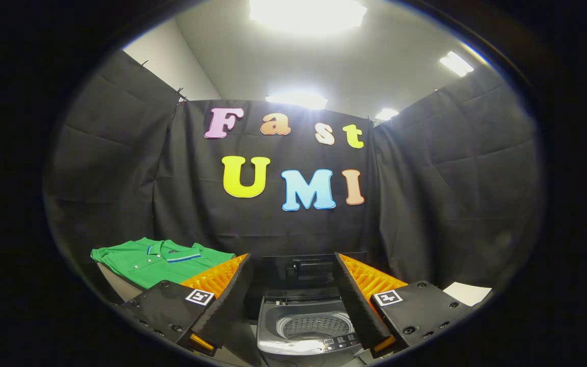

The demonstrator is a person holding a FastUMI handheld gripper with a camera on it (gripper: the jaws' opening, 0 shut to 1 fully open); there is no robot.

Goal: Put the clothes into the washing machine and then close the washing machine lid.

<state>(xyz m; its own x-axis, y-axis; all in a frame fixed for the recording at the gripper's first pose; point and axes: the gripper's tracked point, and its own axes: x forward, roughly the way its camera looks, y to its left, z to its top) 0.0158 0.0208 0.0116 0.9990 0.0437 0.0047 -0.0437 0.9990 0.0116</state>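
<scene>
washing machine (308,326), lid (310,269) raised behind the bare drum, sits between and below the fingers | green polo shirt (158,261) lies flat beyond the left finger (apart from it) | gripper (293,270) level, fingers spread wide, holding nothing

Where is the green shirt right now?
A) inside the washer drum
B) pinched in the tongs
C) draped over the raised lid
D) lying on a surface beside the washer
D: the shirt lies flat beyond one finger, off to the washer's side, while the tongs stand open and hold nothing.
</scene>
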